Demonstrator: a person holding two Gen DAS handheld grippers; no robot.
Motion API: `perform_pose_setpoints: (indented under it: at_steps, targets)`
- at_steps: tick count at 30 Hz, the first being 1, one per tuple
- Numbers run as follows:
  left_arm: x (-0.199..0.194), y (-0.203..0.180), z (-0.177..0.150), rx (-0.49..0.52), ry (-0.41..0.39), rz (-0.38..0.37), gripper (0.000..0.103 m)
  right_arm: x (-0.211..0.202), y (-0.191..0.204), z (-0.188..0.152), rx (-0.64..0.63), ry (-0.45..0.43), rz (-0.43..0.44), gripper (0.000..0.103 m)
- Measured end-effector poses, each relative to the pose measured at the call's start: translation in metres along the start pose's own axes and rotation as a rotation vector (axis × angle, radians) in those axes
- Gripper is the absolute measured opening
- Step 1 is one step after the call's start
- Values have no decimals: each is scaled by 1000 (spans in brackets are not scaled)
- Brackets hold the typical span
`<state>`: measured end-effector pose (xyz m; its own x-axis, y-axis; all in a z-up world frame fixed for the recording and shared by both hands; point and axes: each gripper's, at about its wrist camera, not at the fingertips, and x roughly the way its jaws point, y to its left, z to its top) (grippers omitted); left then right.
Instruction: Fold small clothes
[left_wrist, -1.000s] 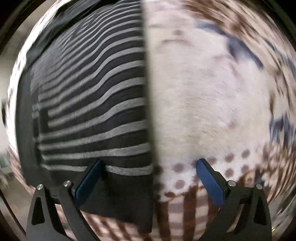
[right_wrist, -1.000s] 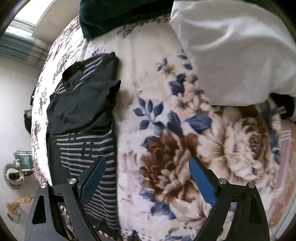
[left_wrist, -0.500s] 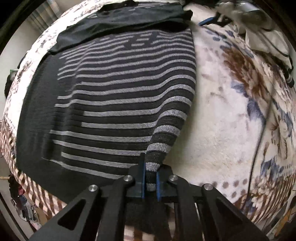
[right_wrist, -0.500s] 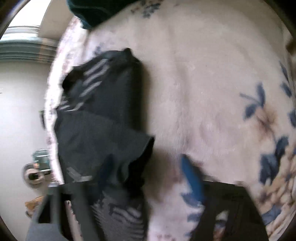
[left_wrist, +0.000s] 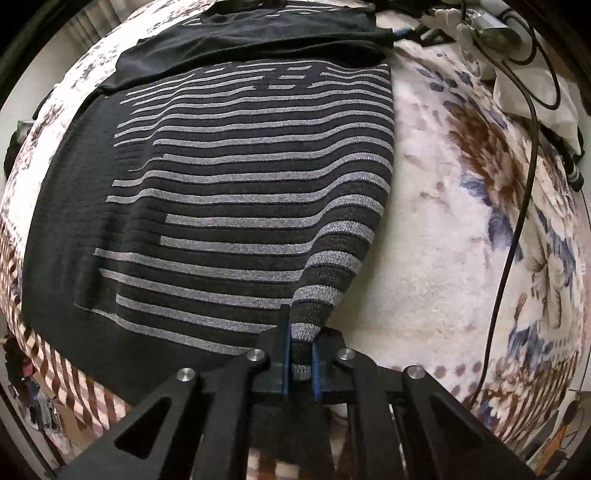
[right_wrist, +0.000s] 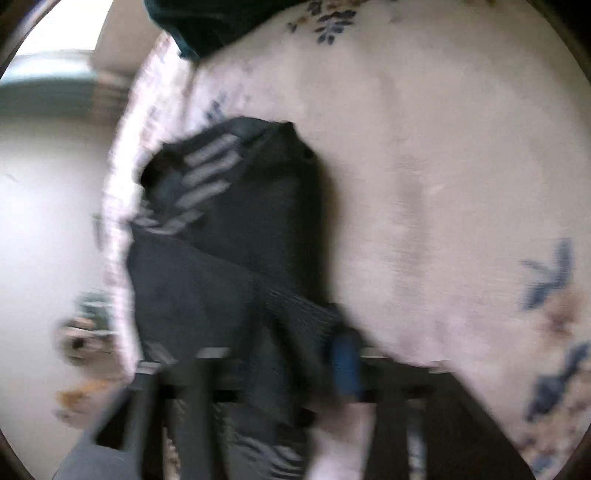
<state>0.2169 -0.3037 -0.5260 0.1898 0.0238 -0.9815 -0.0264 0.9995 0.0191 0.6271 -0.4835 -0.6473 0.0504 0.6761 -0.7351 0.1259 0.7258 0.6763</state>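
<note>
Pinching the bottom hem corner of the striped shirt (left_wrist: 236, 192) on its right edge, our left gripper (left_wrist: 300, 363) has its jaws drawn narrow on a bunched wedge of knit, which rises from the bed toward the camera. We judge this hold is meant to carry that side edge across the body for a lengthwise fold. The shirt lies flat, hem nearest us and collar far, on a floral blanket (left_wrist: 443, 258) covering the bed, with a dark sleeve already laid across its chest. A black cable (left_wrist: 517, 206) trails over the blanket well to the right, clear of the cloth.

From the other wrist view the picture is smeared. Our right gripper (right_wrist: 295, 354) sits low at the shoulder end, right by the folded sleeve; a blue pad shows against dark fabric, but we cannot tell whether its jaws have closed on it. Holding both ends of 1 edge would keep the fold line straight.
</note>
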Motion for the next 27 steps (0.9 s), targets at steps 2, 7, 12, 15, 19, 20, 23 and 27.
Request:
perform_pose_setpoints:
  at_steps: [2, 7, 12, 15, 19, 20, 23, 27]
  targets:
    - [-2, 3, -3, 0, -1, -4, 6, 9, -4, 4, 29, 17, 48, 71]
    - [-9, 8, -2, -13, -9, -10, 6, 38, 7, 14, 18, 37, 1, 63]
    - [-29, 19, 0, -21, -46, 9, 6, 44, 36, 17, -41, 29, -61, 18]
    - [-45, 33, 4, -42, -74, 18, 6, 30, 45, 13, -19, 13, -57, 17]
    - [-68, 59, 9, -87, -117, 22, 6, 11, 76, 6, -34, -15, -72, 17]
    - [-71, 62, 11, -93, -123, 24, 6, 8, 85, 5, -34, -21, -81, 17]
    - [-84, 87, 14, -138, -149, 18, 6, -2, 118, 3, -22, -35, -113, 16]
    - [-92, 128, 17, -227, -163, -9, 6, 9, 179, 6, -24, -38, -190, 16]
